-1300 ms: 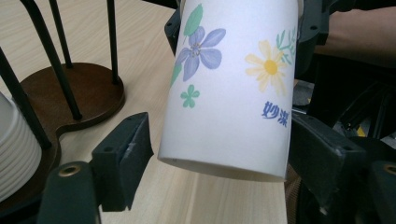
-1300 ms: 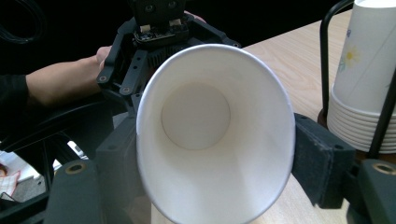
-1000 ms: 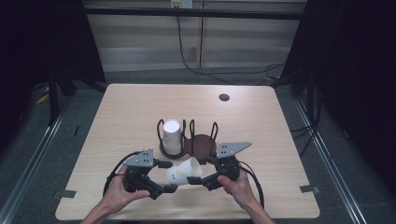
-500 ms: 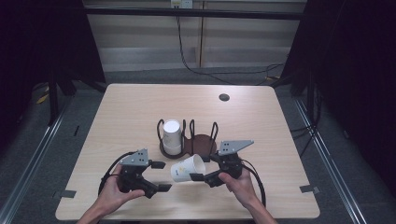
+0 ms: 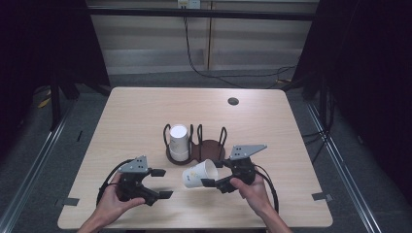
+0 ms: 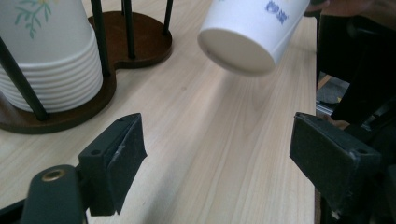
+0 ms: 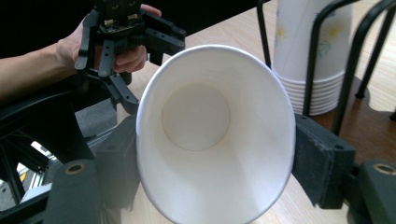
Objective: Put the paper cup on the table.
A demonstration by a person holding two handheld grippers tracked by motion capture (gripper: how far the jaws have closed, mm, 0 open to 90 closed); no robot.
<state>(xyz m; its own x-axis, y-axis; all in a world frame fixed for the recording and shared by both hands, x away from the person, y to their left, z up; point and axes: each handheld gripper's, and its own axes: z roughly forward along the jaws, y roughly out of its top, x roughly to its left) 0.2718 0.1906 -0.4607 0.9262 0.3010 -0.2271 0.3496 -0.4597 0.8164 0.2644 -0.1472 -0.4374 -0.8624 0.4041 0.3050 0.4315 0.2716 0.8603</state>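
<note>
My right gripper is shut on a white paper cup and holds it on its side above the table, mouth toward the gripper. In the right gripper view both pads press the cup at its rim, though the jaws have just eased slightly wider. My left gripper is open to the cup's left. Its jaws have just closed a little with nothing between them, and the cup's base hangs ahead of it. A stack of cups stands upside down in a dark wooden holder with black wire posts.
The holder sits mid-table, just beyond both grippers, and its right bay holds nothing. A dark round grommet lies at the far right of the table. Cables trail from both grippers toward the near edge. The floor around the table is dark.
My left gripper has drawn back to the left, away from the cup. The cup has shifted slightly right and up in the right gripper.
</note>
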